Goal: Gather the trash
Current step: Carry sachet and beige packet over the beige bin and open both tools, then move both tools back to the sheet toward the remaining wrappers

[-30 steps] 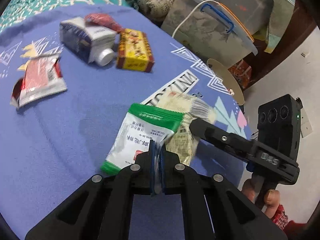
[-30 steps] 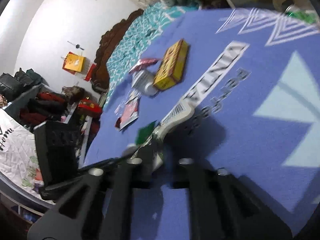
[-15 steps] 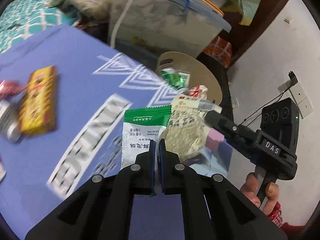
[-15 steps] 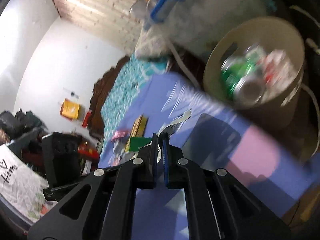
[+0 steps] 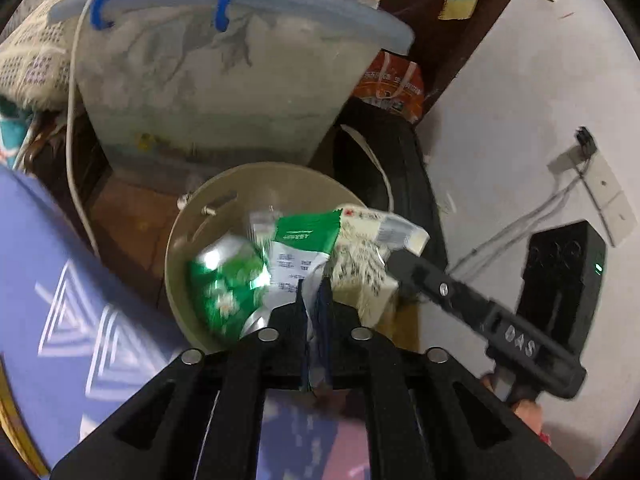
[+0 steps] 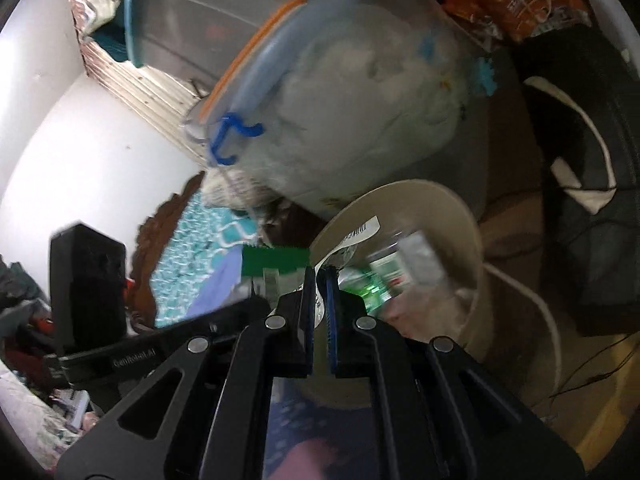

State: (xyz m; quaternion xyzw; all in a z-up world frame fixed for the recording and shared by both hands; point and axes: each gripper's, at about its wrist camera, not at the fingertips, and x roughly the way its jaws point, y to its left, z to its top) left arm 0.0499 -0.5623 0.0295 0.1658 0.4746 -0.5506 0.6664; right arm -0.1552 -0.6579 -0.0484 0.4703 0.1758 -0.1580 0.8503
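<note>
Across the top of my left view sits a big translucent storage tub (image 5: 224,92), smooth plastic with a blue handle, a black bag (image 5: 384,184) to its right. Below them, mid-frame, is the round beige trash bin (image 5: 180,248) holding a green can (image 5: 224,280); a second ago I saw the blue bedspread (image 5: 52,288) instead, now pushed to the lower left. My left gripper (image 5: 316,300) has just been opening, the crinkly green-and-white packet (image 5: 300,248) between its jaws over the bin. My right gripper (image 6: 320,280) pinches the pale printed wrapper (image 6: 360,234) at the bin's rim.
</note>
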